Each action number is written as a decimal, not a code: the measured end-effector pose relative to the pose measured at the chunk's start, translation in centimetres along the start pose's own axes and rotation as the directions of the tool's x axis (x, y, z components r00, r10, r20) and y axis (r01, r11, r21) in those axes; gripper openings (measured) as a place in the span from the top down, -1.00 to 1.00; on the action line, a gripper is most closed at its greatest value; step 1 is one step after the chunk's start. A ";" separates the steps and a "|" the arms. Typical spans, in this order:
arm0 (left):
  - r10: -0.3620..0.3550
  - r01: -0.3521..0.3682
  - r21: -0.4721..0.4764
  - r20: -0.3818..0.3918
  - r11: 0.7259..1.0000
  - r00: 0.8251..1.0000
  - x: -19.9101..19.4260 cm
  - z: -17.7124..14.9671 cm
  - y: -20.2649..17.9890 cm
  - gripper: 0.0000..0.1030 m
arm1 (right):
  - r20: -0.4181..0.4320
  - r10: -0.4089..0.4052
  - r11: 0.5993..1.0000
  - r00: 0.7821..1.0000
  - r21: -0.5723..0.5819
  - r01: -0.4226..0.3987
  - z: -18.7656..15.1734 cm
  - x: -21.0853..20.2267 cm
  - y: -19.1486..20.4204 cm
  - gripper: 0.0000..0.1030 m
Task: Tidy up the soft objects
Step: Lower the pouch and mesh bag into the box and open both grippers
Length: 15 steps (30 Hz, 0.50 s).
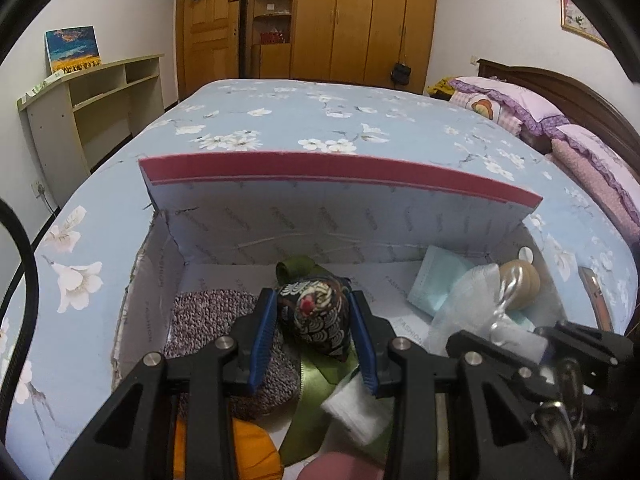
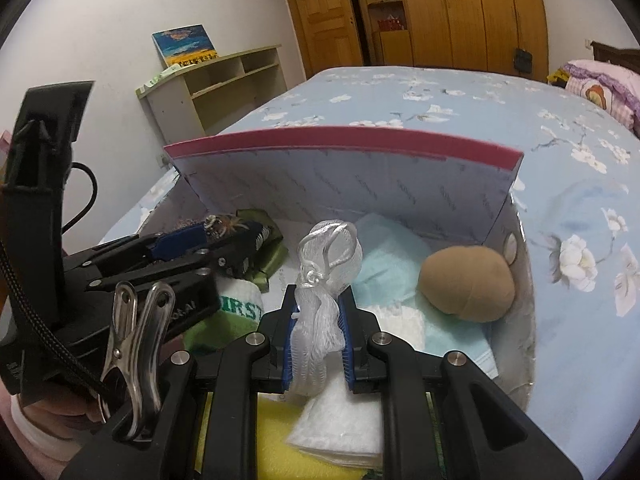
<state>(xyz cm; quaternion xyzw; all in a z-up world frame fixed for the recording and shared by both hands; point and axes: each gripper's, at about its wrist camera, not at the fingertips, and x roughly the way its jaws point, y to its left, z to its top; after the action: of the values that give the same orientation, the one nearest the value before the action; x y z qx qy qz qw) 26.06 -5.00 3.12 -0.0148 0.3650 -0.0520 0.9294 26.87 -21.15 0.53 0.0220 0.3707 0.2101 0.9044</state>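
Both tools are over an open box (image 1: 360,216) that sits on the bed (image 1: 320,120), its lid standing up at the far side. The left tool (image 1: 314,332) is closed on a small dark patterned pouch (image 1: 316,320), held above a grey knitted cloth (image 1: 208,316) and a green ribbon (image 1: 312,384) at the left of the box. The right tool (image 2: 318,344) is pinched narrow on a bunch of white mesh (image 2: 320,312), whose loop stands up past the fingertips, above a folded white cloth (image 2: 340,424). A tan ball (image 2: 466,282) lies on a pale blue cloth (image 2: 400,248) at the far right.

The step looks like setting both pieces down in the box. To do it well, lower each one onto a free patch before letting go, keep the two tools apart since they are close together, and release the mesh low so that it does not spring out.
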 end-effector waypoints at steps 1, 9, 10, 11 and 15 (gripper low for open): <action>0.000 0.000 -0.002 0.000 1.000 1.000 0.0 0.0 0.0 0.25 | -0.001 0.001 1.000 1.000 0.003 -0.001 0.0 0.1 -0.1 0.63; -0.002 0.002 -0.009 0.001 1.000 1.000 0.1 -0.2 0.2 0.25 | -0.015 0.025 0.999 1.000 0.046 -0.024 -0.3 0.8 -1.0 0.63; -0.003 0.003 -0.011 0.001 1.000 1.000 0.1 -0.2 0.2 0.25 | -0.020 0.026 0.998 0.999 0.053 -0.024 -0.3 0.9 -1.0 0.62; -0.005 0.005 -0.013 0.002 1.000 1.000 0.1 -0.3 0.3 0.24 | -0.022 0.027 0.998 0.999 0.059 -0.025 -0.3 1.0 -1.1 0.62; -0.011 0.011 -0.019 0.001 1.000 1.000 0.0 -0.3 0.5 0.24 | -0.014 0.032 0.998 0.999 0.063 -0.031 -0.5 1.1 -1.1 0.60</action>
<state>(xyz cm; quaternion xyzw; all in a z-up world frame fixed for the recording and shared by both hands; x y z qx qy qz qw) 25.91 -4.53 2.89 -0.0258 0.3651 -0.0535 0.9291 27.67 -21.81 -0.76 0.0545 0.3836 0.2129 0.8970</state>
